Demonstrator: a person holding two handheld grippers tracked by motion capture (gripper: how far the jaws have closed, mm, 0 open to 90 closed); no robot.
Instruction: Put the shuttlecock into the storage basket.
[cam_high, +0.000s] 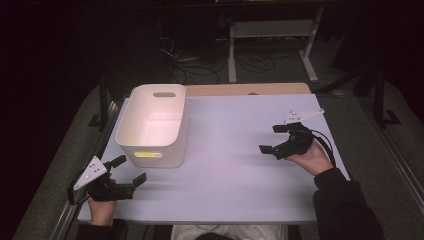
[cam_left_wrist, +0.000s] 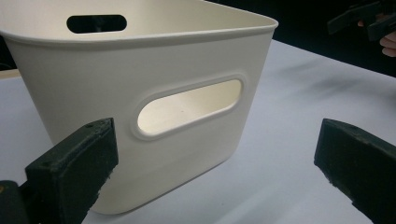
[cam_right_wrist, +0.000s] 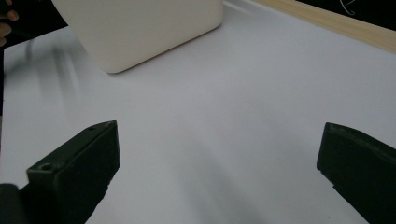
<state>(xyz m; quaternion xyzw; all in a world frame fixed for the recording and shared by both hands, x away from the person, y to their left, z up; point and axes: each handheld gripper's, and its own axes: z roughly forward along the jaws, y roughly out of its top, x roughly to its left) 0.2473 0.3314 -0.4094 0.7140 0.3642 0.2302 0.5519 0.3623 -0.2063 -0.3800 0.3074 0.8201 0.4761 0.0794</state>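
Sitting on the left part of the white table (cam_high: 240, 165), the cream bin (cam_high: 152, 125) stands upright, its long side running away from the person. The left gripper (cam_high: 131, 169) is just beside its near end, jaws wide apart and empty. The right gripper (cam_high: 272, 138), also spread and empty, is well apart.

The left gripper (cam_high: 131, 169) sits low at the person's near left, held in the left hand (cam_high: 102, 207), jaws spread wide and pointing forward and to the right. The right gripper (cam_high: 272, 138) is farther forward on the right, cradled from below in the right hand (cam_high: 311, 159), jaws wide apart and aimed left.
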